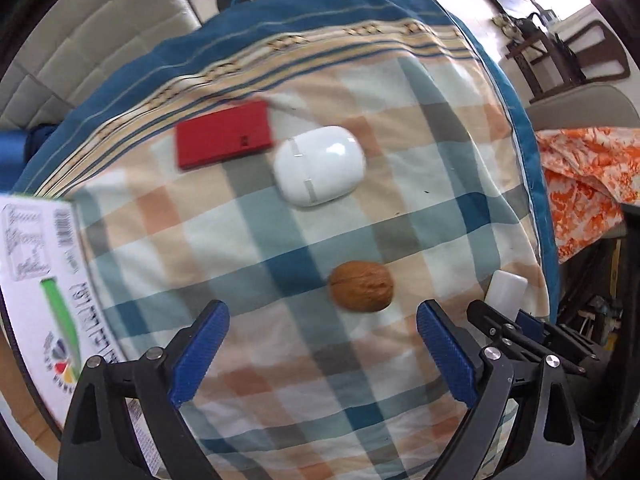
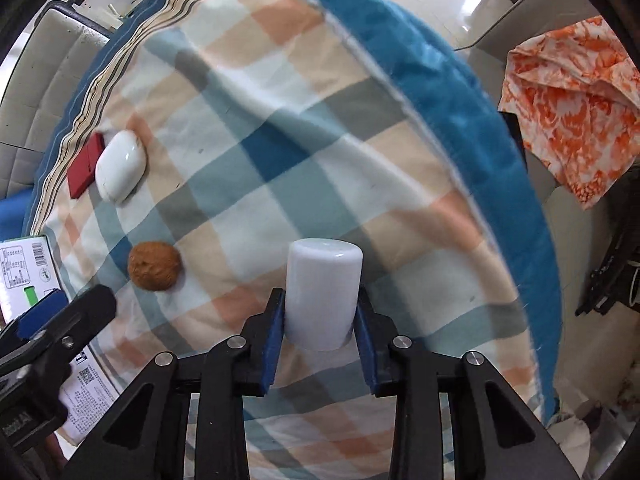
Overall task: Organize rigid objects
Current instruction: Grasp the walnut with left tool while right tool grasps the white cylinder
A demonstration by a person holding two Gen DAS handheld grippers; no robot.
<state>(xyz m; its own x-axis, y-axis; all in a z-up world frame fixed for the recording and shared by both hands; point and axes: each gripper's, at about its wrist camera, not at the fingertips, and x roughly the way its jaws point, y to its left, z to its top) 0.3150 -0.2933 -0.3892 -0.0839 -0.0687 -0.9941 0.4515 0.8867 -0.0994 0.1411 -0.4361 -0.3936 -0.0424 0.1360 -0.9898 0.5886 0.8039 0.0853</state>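
Observation:
My right gripper [image 2: 320,312] is shut on a white cylinder [image 2: 322,292] and holds it over the checked cloth; the cylinder also shows in the left wrist view [image 1: 506,290] with the right gripper [image 1: 508,320] around it. My left gripper [image 1: 322,322] is open and empty, with a brown walnut [image 1: 361,286] just ahead between its fingers. The walnut also shows in the right wrist view [image 2: 154,266], and the left gripper [image 2: 60,320] is near it. A white oval case [image 1: 319,165] and a red flat box [image 1: 224,134] lie side by side farther back.
A white printed cardboard box [image 1: 40,280] lies at the left edge of the checked cloth [image 1: 248,248]. The cloth has a blue border [image 2: 460,92] dropping off at the right. An orange patterned fabric [image 2: 572,100] lies on a chair at the right. A padded grey seat [image 1: 80,40] is behind.

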